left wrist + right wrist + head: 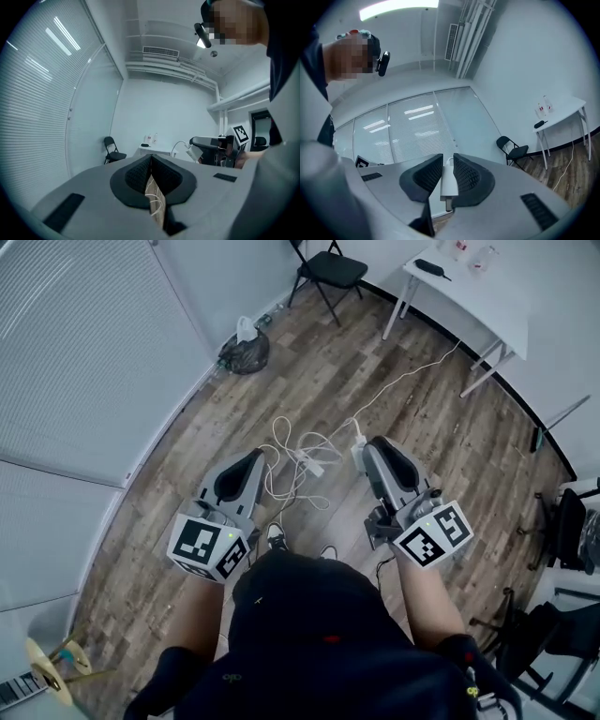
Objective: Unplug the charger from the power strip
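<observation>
**Q:** Item, charger: where was it, and at which step?

**A:** The charger (pixel 449 180) was clamped between the jaws of the right gripper (pixel 366 451), held above the power strip (pixel 310 465) and not touching it. Its metal plug end showed bare, so the unplugging read as done. The strip lay on the floor (pixel 422 418) among loose white cables (pixel 281 442).

**Q:** Next move, and poses?

**A:** Judged: setting the charger down away from the strip, without its trailing lead dragging the strip along. The right gripper was held out roughly level, to the right of the strip. The left gripper (pixel 151 159) matched it on the strip's left, with its jaws pressed together on nothing. Only floor and cables showed through the slit below them.
</observation>
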`<action>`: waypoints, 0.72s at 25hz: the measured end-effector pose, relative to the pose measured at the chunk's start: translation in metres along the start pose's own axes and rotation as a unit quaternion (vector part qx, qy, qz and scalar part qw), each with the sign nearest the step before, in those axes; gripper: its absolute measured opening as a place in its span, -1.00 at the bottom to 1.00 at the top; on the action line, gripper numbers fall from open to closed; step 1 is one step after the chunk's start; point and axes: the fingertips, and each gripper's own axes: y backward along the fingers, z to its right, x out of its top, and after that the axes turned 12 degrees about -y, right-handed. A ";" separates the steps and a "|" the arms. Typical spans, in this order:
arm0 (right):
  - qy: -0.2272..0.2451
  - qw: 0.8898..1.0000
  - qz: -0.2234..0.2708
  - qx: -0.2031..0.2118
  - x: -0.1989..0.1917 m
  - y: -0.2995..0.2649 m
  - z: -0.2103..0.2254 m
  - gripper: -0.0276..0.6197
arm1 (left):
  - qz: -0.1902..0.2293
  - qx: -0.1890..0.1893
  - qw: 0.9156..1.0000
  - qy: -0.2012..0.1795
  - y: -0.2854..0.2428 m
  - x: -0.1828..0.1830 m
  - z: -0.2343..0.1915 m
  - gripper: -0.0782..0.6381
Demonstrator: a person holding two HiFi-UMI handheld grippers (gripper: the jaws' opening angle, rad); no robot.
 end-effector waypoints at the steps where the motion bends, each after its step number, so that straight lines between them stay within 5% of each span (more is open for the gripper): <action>1: 0.006 1.000 0.000 0.003 0.007 0.007 0.001 -0.66 | 0.004 0.004 1.000 -0.002 0.000 0.006 0.010 -0.72; 7: 0.031 0.999 -0.003 0.004 0.032 0.048 0.010 -0.66 | 0.018 0.016 1.000 -0.004 0.000 0.023 0.054 -0.72; 18: 0.042 0.999 0.002 -0.016 0.031 0.083 0.008 -0.66 | 0.024 0.005 1.000 -0.016 0.007 0.036 0.071 -0.72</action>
